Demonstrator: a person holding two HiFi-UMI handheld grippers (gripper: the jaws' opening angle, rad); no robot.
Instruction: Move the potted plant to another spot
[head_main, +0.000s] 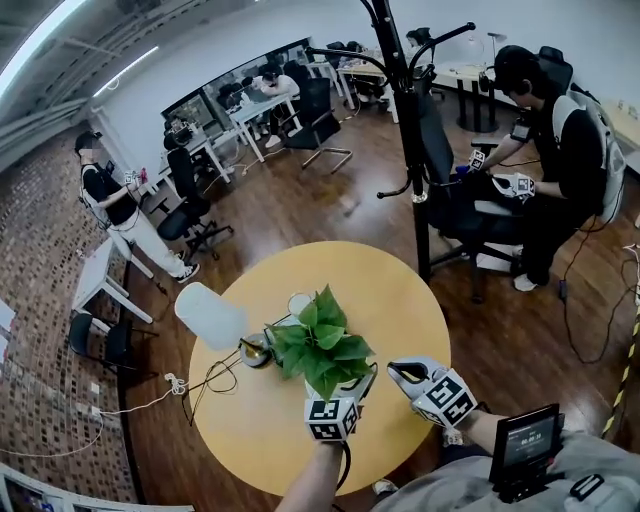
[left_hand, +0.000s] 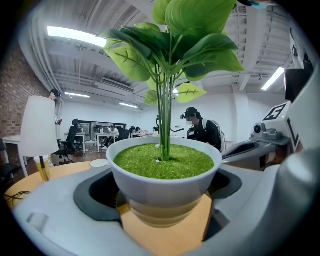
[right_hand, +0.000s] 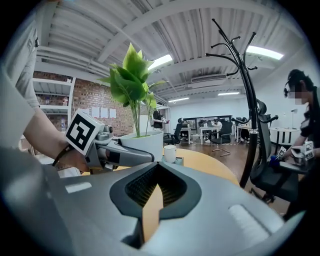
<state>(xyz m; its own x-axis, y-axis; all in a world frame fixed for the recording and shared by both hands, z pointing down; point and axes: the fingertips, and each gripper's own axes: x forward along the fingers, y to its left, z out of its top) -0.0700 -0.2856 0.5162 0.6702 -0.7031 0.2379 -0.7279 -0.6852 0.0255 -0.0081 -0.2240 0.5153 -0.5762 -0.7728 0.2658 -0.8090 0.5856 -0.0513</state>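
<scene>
Directly ahead of the left gripper (head_main: 342, 398), between its two jaws, stands the potted plant (left_hand: 165, 182). The jaws are spread about as wide as the white pot's lower body and press it from the left and the right. The stem rises upright, so the plant's long axis runs vertically, across the line of the grip. Whether the pot's base rests on the round yellow table (head_main: 405, 300) or hangs just above it cannot be told.

The pot sits near the middle of the table, on the side nearer the person. The right gripper (head_main: 400, 372) hovers just to the right of the pot, apart from it. Its jaws are drawn almost together on nothing, with only a sliver of table showing between them.

A white lamp (head_main: 210, 315) and a small cup (head_main: 300, 302) stand to the left and beyond the plant. The table's right and far-right parts are bare. The left gripper holds the load, so a shift rightward or farther away looks the freest path, provided the pot is kept level.
</scene>
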